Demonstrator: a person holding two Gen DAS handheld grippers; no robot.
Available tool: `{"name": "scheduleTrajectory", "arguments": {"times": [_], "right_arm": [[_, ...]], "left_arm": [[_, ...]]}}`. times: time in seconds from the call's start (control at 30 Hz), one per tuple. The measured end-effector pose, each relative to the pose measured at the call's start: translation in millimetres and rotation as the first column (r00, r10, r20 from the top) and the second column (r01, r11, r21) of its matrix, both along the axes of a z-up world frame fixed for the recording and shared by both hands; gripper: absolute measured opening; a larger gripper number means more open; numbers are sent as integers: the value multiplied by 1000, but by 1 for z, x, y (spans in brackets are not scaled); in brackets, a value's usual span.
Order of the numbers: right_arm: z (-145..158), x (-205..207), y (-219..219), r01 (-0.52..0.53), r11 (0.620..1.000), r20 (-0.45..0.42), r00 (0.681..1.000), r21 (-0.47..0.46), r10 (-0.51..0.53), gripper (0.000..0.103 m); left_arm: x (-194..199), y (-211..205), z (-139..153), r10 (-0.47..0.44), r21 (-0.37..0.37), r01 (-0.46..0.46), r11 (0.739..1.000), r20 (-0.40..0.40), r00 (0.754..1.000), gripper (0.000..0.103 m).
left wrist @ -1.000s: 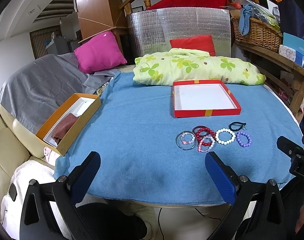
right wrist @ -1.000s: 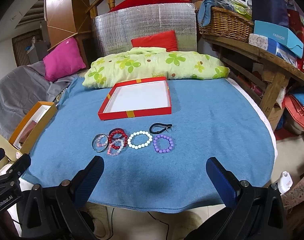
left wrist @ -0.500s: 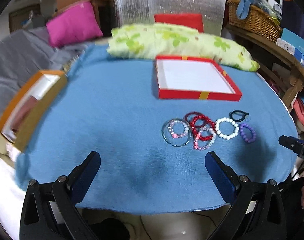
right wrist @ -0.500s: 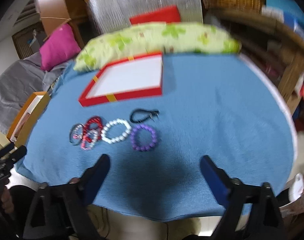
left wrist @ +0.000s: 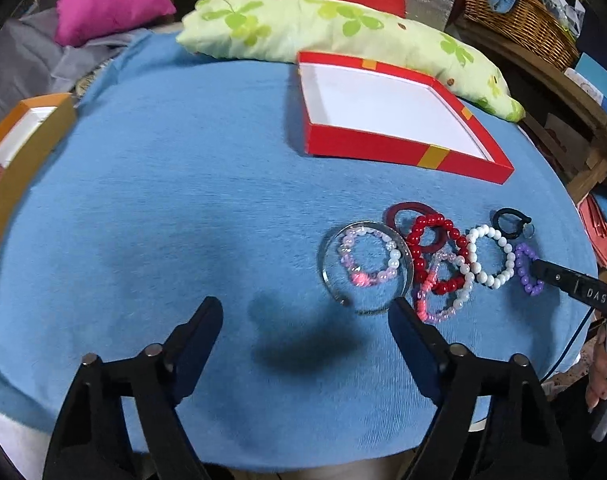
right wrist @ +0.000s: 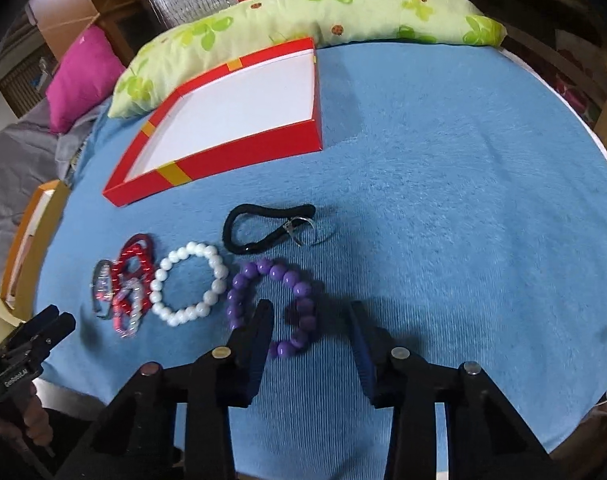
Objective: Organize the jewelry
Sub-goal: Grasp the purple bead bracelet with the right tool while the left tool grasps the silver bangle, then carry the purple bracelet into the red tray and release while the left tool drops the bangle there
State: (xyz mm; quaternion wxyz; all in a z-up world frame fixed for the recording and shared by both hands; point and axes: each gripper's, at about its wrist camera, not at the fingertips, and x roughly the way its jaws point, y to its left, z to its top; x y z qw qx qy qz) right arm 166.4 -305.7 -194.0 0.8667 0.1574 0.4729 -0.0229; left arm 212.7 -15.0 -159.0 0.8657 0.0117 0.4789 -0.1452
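Observation:
Several bracelets lie in a row on the blue cloth: a clear bangle [left wrist: 365,268] around a pink bead bracelet, a red bead bracelet [left wrist: 437,256], a white pearl bracelet [right wrist: 189,282], a purple bead bracelet [right wrist: 273,306] and a black hair tie [right wrist: 263,222]. A shallow red box [left wrist: 391,108] with a white inside stands behind them. My left gripper [left wrist: 305,318] is open, its right finger at the bangle's near edge. My right gripper [right wrist: 309,322] is open, its fingers straddling the near right side of the purple bracelet.
A green-patterned pillow [left wrist: 323,24] lies behind the red box. An orange box [left wrist: 19,148] stands at the table's left edge. A wicker basket [left wrist: 515,12] and wooden shelf are at the right. The round table's front edge is just below both grippers.
Both grippers have moved forward and down toward the bracelets. The right gripper's fingers have narrowed and now straddle the purple bracelet. The bracelets have not moved.

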Motion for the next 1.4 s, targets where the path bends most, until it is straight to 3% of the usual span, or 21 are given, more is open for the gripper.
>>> {"name": "scheduleTrajectory", "arguments": {"times": [0.1,0.13,0.23,0.43,0.93,1.03,1.07,1.4], "right_arm": [[-1,4,11,-7,995,-4,1000,-100,7,27],[-1,5,13,-4,993,-2,1000,-119,4,20],[-1,5,16,-6,989,7,1000,-150,8,16],[-2,4,16,3,988,18,1000,-156,0,15],[-2,0,13,22,991,41,999,-133,-17,11],[-1,0,13,22,991,48,999,-135,-16,11],[0,-1,13,21,990,52,999,-139,-14,11],[11,-3,16,13,994,97,995,-108,-3,10]], "left_arm": [[11,-8,-10,-11,12,12,1000,-26,1000,69],[14,-9,-11,-5,3,5,1000,-34,999,69],[12,-13,-4,-15,-37,14,999,-12,1000,69],[3,-28,-4,-86,-25,86,996,0,996,75],[19,-55,-15,-117,19,117,993,27,993,77],[20,-58,-14,-137,12,137,991,47,989,70],[20,-59,-14,-145,11,145,989,52,988,62],[7,-44,-2,-166,12,166,986,112,980,61]]}}
